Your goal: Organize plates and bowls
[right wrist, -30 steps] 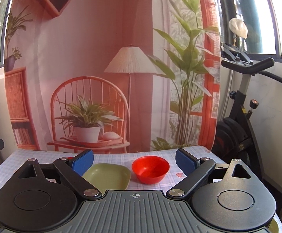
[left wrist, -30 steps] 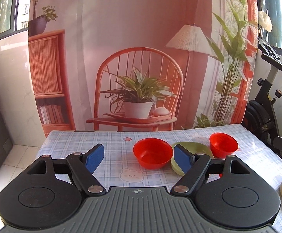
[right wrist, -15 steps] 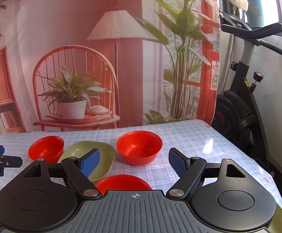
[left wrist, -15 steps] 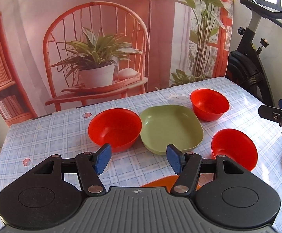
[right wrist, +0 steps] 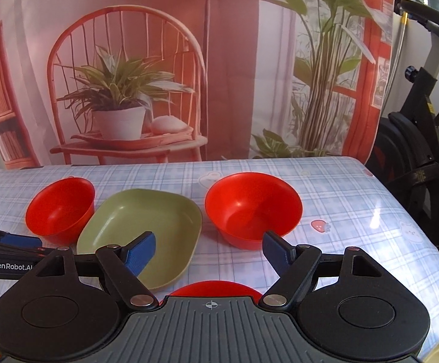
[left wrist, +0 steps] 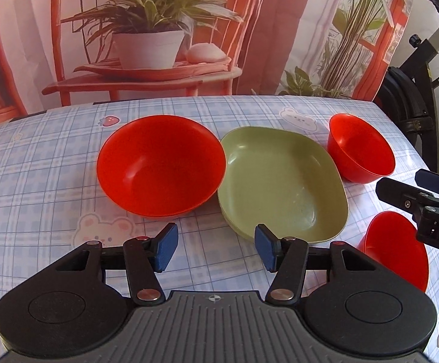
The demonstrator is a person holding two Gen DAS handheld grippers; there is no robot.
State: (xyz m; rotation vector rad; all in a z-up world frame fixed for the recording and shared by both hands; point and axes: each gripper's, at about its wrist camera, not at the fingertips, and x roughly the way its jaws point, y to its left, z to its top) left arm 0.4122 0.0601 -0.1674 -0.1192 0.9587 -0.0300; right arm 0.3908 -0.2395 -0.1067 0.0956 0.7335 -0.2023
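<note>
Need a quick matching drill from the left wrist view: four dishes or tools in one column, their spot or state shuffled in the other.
Things:
1. large red bowl
2. green plate
3. small red bowl
4. left hand-held gripper

Descriptions:
A. far right, near the table's back edge
B. between two red bowls
C. nothing between its fingers
D. left of the green plate, overlapping its rim

Pairs: 1-D, 2-B, 3-A, 4-C

White lettering "GenRobot.AI" stands on the black side of the left tool point(right wrist: 6, 252), seen at the left edge of the right wrist view. In the left wrist view, the right tool point(left wrist: 425, 208) bears the cut-off white letters "DA".
</note>
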